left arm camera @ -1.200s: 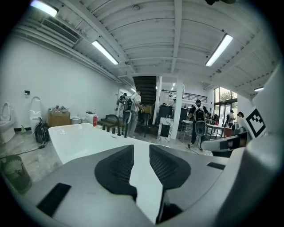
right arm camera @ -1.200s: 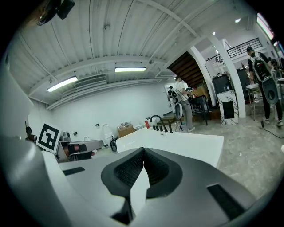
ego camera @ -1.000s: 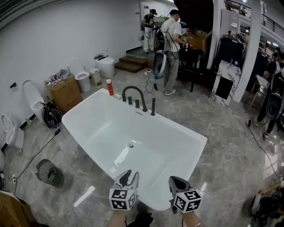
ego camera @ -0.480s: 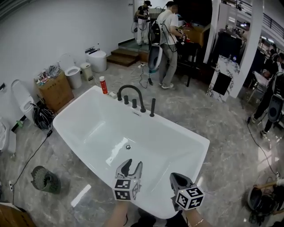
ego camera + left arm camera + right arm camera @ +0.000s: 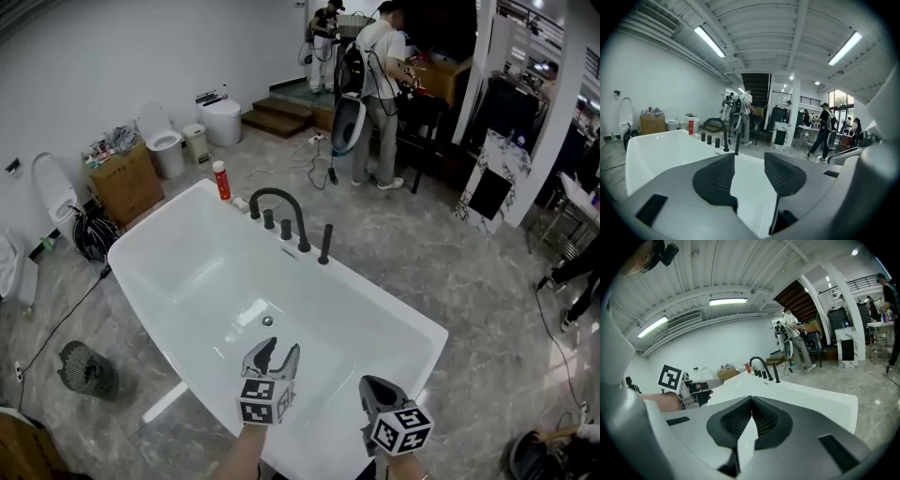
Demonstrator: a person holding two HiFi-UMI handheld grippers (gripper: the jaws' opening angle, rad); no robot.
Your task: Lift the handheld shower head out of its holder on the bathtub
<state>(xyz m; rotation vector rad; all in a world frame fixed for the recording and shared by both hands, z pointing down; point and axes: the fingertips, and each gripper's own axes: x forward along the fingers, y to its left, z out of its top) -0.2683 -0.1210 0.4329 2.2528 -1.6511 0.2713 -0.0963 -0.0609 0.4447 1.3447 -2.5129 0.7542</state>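
The white bathtub (image 5: 150,286) fills the middle of the head view. On its far rim stands the black handheld shower head (image 5: 324,244), upright in its holder, just right of the arched black faucet (image 5: 277,199) and its knobs. My left gripper (image 5: 270,354) hovers over the near part of the tub, its jaws opening, with nothing between them. My right gripper (image 5: 375,392) is beside it, near the front rim, shut and empty. Both are far from the shower head (image 5: 737,142), which the left gripper (image 5: 747,172) faces. The right gripper (image 5: 751,402) also points toward the shower head (image 5: 776,373).
A red bottle (image 5: 222,180) stands at the tub's far left corner. Toilets and a cardboard box (image 5: 129,183) line the left wall; a wire bin (image 5: 86,369) sits on the floor at left. People (image 5: 380,94) stand at tables behind the tub.
Both grippers have moved forward from the tub's near rim to over its basin. The left jaws have spread wider. The tub now looks closer.
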